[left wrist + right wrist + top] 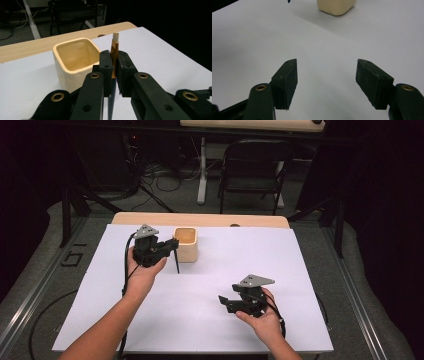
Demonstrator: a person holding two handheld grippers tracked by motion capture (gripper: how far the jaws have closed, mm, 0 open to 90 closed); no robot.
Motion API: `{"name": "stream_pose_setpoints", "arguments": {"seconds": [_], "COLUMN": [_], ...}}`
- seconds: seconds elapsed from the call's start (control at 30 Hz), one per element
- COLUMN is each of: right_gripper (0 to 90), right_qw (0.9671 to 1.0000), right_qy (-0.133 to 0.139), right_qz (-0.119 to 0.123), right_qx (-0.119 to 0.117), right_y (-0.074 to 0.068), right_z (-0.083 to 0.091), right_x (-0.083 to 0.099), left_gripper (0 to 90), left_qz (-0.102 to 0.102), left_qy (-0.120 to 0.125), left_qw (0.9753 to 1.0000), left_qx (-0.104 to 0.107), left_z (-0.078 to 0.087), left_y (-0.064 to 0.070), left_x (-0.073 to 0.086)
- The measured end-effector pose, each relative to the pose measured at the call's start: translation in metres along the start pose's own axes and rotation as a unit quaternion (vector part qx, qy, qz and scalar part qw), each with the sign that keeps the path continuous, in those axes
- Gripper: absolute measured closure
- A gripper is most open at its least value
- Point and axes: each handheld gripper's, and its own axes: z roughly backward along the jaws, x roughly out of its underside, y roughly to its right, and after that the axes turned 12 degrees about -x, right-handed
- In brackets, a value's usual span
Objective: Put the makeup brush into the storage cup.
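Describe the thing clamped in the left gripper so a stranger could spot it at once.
Start at the white table cover, then find the cream square cup near its far edge. Just beside the cup, the left gripper is shut on a pencil. It is the one thin stick here: dark shaft hanging down, gold band and white eraser on top.

Dark pencil [114,53] upright in tongs, beside cream cup [75,62].

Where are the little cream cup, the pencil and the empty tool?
Cream cup [65,71], left gripper view: its front wall.
Pencil [115,47], left gripper view: its golden band.
Right tool [327,82], right gripper view: midway between its open jaws.
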Motion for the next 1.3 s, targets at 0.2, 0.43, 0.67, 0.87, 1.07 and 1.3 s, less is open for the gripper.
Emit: {"name": "stream_pose_setpoints", "arguments": {"seconds": [0.2,0.43,0.67,0.87,1.07,1.3], "right_gripper": [33.8,33.9,33.8,33.8,33.9,33.9], "right_qw": [1.0000,1.0000,0.9999,0.9999,0.9998,0.9998], "right_qy": [0.000,0.002,0.009,0.009,0.011,0.012], "right_qz": [0.003,0.000,-0.009,-0.010,-0.011,-0.014], "right_qx": [0.006,0.006,0.008,0.008,0.008,0.008], "right_y": [0.001,0.004,0.008,0.008,0.010,0.010], "right_z": [0.000,0.003,0.007,0.008,0.009,0.010], "right_x": [0.003,0.006,0.009,0.009,0.010,0.010], "left_gripper": [83.7,83.7,83.7,83.7,83.7,83.7], "left_qz": [-0.001,0.004,0.000,0.003,0.009,0.005], "left_qy": [-0.001,0.003,-0.003,-0.002,-0.001,0.003], "left_qw": [1.0000,1.0000,0.9999,0.9999,0.9997,0.9993], "left_qx": [-0.006,-0.004,-0.010,-0.017,-0.024,-0.036], "left_z": [-0.004,-0.007,-0.012,-0.016,-0.019,-0.023], "left_y": [-0.004,-0.006,-0.006,-0.008,-0.012,-0.013], "left_x": [-0.005,-0.017,-0.026,-0.033,-0.042,-0.053]}}
